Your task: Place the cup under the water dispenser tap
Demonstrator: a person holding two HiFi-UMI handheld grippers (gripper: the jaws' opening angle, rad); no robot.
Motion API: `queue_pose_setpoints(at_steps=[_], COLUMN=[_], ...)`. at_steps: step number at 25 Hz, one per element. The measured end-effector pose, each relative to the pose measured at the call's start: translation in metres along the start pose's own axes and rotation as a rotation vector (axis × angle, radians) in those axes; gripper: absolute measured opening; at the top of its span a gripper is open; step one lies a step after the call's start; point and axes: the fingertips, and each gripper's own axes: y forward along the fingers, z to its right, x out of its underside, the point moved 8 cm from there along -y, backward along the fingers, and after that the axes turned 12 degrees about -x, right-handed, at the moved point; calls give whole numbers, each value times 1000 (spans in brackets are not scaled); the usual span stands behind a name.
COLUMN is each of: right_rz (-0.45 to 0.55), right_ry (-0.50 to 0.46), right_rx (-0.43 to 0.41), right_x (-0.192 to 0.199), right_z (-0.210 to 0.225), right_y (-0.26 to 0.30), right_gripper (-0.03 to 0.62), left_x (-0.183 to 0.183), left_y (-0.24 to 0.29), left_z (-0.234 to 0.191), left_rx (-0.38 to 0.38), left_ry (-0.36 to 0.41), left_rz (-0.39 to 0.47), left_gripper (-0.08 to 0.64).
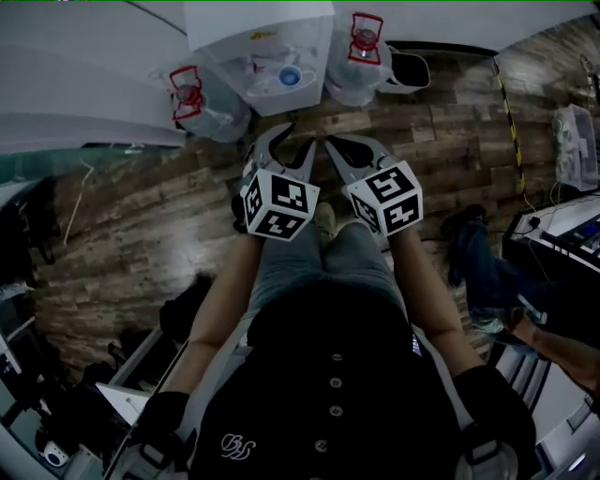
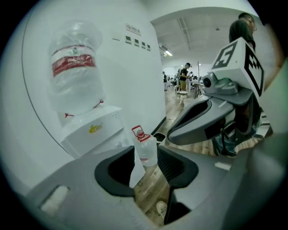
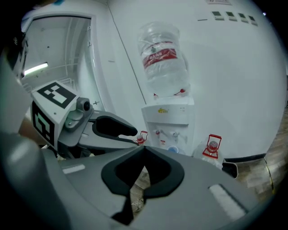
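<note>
Cup point(image 1: 289, 77) sits under the dispenser point(image 1: 267, 37) taps, well ahead of our fingers. Left gripper point(image 2: 146, 157) fingers are apart, right gripper point(image 3: 144, 149) fingers together, both empty. We judge placement done.

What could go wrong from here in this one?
1. The blue cup sits in the water dispenser recess. The left hand-held gripper is open and empty, and the right hand-held gripper is shut on nothing. A careless grab may tip the cup.
2. Water jugs flank the dispenser on the floor; stepping closer might bump one.
</note>
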Motion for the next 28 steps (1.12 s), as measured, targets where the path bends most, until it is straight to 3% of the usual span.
queue_pose_setpoints(at_steps=[4, 7, 15, 21, 28], right_rz=[24, 47, 86, 92, 121], right_ry=[-6, -12, -25, -44, -78], right_rx=[-40, -53, -57, -80, -96], right_x=[-8, -15, -21, -16, -18], right_z=[-13, -20, -34, -44, -55], right_y=[-11, -20, -38, -44, -56], right_gripper=[0, -1, -1, -1, -2], left_x=[-9, -9, -11, -19, -19], left_y=[-19, -32, -64, -74, -84], left_z=[-4, -4, -8, 2, 21], left_rx=[13, 1, -53, 25, 84], left_ry=[-104, -140, -242, -278, -299], left_rz=[51, 61, 133, 199, 185], left_gripper=[153, 144, -2, -2, -3])
